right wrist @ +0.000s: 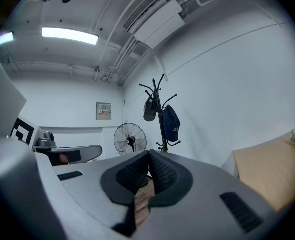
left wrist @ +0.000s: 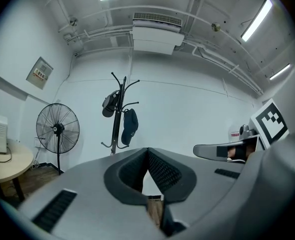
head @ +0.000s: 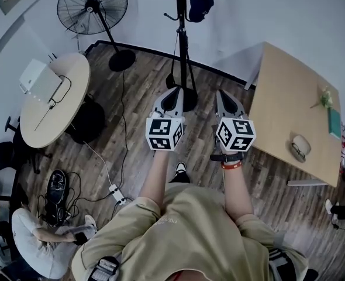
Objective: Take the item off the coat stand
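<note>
- Wooden floor (head: 131, 98), open room. Rectangular tabletop (head: 289, 98) to the right, standing fan (head: 92, 7) far left.
- Coat stand (head: 181, 40) stands far, against the wall, straight ahead and roughly between the two grippers. Pole upright, hooks at the top.
- Left gripper (head: 173, 91) and right gripper (head: 222, 92) are side by side, both aimed at the stand and well short of it. Each has its jaws pressed together with nothing between them.
- Blue cap (right wrist: 171, 124) hangs on the right of the pole, above gripper height. Its long axis runs vertical, top on the hook and body drooping down.
- A second, dark cap (right wrist: 149, 109) hangs higher on the left. Which of the two is the task's item is unclear, and neither is lifted yet.
- Judgement: the reach goes forward and up. The right gripper looks slightly nearer the blue cap, though the margin is thin.
</note>
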Tool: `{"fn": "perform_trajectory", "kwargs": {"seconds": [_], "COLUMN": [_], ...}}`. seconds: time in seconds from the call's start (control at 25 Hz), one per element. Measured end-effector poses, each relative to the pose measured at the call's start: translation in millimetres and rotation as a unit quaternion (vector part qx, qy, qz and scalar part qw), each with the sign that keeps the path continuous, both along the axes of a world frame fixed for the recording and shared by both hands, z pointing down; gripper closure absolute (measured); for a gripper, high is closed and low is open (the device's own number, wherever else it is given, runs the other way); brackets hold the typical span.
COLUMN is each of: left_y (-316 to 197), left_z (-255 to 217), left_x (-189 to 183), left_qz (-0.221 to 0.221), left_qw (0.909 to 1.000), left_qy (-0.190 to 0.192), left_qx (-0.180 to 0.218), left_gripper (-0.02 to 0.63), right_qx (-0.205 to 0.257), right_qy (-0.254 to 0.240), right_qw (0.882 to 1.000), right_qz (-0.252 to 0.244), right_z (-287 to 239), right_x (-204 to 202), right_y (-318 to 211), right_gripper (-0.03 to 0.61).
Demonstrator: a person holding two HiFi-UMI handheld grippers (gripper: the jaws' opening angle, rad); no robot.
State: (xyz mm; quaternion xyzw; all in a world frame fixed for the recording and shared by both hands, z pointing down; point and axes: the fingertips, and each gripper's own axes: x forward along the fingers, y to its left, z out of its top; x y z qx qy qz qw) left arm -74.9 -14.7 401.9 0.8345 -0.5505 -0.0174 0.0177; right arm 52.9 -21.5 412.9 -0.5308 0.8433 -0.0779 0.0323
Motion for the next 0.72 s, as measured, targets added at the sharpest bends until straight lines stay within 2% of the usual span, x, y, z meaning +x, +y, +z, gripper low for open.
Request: {"fn": "perform_trajectory", "kwargs": {"seconds": [0.4,0.56,0.72], "left_y": [-119,-146,-172], "left_z": [1,15,27], "left_x": [-37,-50,-46], "left_qz": [0.018,0.023,0.035], "left_qw": [0.9998,0.9994,0.9986], "left_qy": [0.007,0.02,0.024], "left_qx": [-0.004,-0.019,-0.033], "left_gripper": [0.592,0.592,0.592], "right_qx": [-0.002,-0.014,-0.022], "right_qy": [0.003,0.002,0.007], "right_qw": [1.0,1.0,1.0], "right_qz": [0.008,0.014,0.017], "right_z": [-2,7,14], "right_x": [-41,-50,-50], "right_y": [-122,-150,-175], "right_gripper": [0.56,0.555,0.546]}}
